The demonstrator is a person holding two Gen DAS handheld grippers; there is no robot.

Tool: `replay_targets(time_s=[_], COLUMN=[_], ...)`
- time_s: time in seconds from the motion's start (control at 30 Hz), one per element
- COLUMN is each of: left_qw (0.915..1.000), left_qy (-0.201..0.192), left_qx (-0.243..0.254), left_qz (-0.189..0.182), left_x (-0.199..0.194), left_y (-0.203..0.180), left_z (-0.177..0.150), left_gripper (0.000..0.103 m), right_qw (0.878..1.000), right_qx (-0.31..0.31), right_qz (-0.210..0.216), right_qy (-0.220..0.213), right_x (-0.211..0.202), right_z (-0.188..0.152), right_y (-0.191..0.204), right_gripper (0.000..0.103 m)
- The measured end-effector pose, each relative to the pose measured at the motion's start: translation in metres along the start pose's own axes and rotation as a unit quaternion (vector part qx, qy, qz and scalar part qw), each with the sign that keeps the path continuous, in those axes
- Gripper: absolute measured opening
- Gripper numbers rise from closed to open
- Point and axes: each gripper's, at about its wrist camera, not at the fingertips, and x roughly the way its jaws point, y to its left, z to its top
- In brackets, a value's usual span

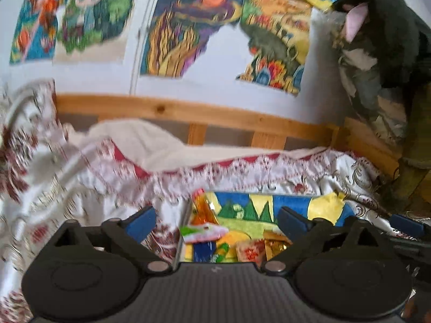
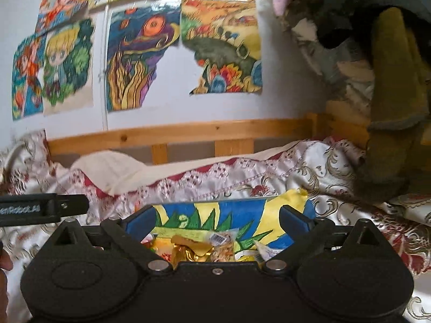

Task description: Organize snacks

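Note:
A painted box (image 1: pixel 291 206) in blue, yellow and green lies on the bed and holds several wrapped snacks. In the left wrist view I see an orange wrapper (image 1: pixel 203 208), a white and green packet (image 1: pixel 204 232) and gold wrappers (image 1: pixel 274 243). My left gripper (image 1: pixel 216 219) is open and empty, just above the box's near edge. In the right wrist view the same box (image 2: pixel 237 212) holds gold wrappers (image 2: pixel 188 249) and a barcoded packet (image 2: pixel 222 243). My right gripper (image 2: pixel 216 219) is open and empty over them. The left gripper's finger (image 2: pixel 43 208) shows at far left there.
The box sits on a white, red-patterned bedspread (image 1: pixel 80 196) with a cream pillow (image 1: pixel 140 137) behind. A wooden bed rail (image 1: pixel 188 113) and a wall with colourful drawings (image 1: pixel 188 27) lie beyond. Dark clothes (image 1: pixel 382 40) hang at the right.

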Motion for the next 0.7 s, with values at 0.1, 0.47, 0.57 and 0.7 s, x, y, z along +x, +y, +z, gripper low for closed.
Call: replay_targets(time_s=[0.1, 0.47, 0.57, 0.7], left_qw=[0.9998, 0.9987, 0.9984, 0.9975], left_qy=[-0.016, -0.041, -0.044, -0.054], left_qx=[0.008, 0.003, 0.006, 0.013], left_qz=[0.013, 0.031, 0.035, 0.044], left_x=[-0.017, -0.061, -0.071, -0.088], left_y=[-0.004, -0.012, -0.015, -0.02], left_z=[0.006, 0.011, 0.008, 0.006], left_gripper=[0.102, 0.103, 0.103, 0.103], right_qw=[1.0, 0.999, 0.999, 0.999], right_qx=[0.006, 0.023, 0.019, 0.017], right_qz=[0.0, 0.003, 0.001, -0.007], right_qy=[-0.013, -0.038, -0.042, -0.049], right_x=[-0.015, -0.056, -0.067, -0.086], right_z=[0.007, 0.017, 0.016, 0.013], right_y=[-0.006, -0.022, -0.025, -0.029], right_gripper=[0.102, 0.102, 0.102, 0.102])
